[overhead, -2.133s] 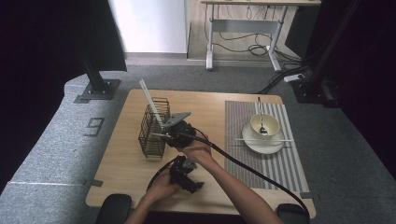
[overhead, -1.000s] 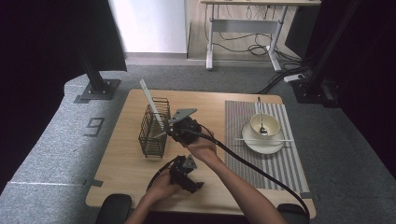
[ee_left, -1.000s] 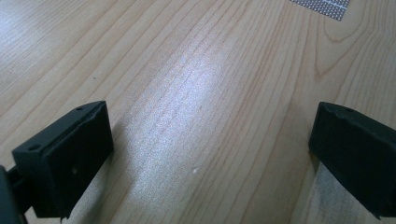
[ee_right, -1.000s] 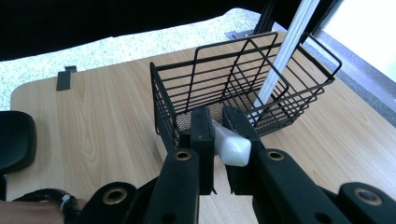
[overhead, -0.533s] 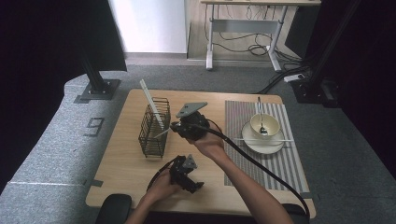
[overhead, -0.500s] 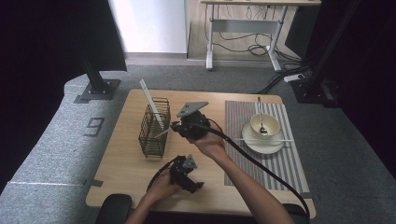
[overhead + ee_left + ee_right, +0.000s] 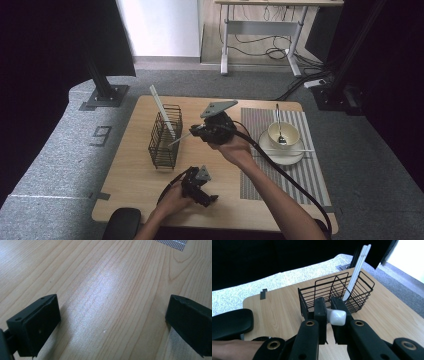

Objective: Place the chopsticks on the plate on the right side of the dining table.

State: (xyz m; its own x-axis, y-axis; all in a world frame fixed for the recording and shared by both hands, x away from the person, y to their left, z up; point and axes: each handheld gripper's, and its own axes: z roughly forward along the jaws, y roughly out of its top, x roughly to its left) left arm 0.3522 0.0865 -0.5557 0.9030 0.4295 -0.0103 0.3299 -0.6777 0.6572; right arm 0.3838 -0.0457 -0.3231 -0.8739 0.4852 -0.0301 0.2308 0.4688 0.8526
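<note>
Right tongs (image 7: 192, 131) clamped and raised; left tongs (image 7: 212, 199) gaping.

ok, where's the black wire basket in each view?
High view: wire basket left of centre on the table, left of the right gripper.
Left gripper view: bare tabletop between open jaws; no basket.
Right gripper view: wire basket centre, just beyond the jaws.
Shared landmark: white chopsticks standing in it.

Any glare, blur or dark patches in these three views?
Left gripper view: a pale sheen of glare runs across the table, and the near jaws look soft. Right gripper view: the background is black, the window corner blown out. High view: evenly lit table, dark surroundings.
</note>
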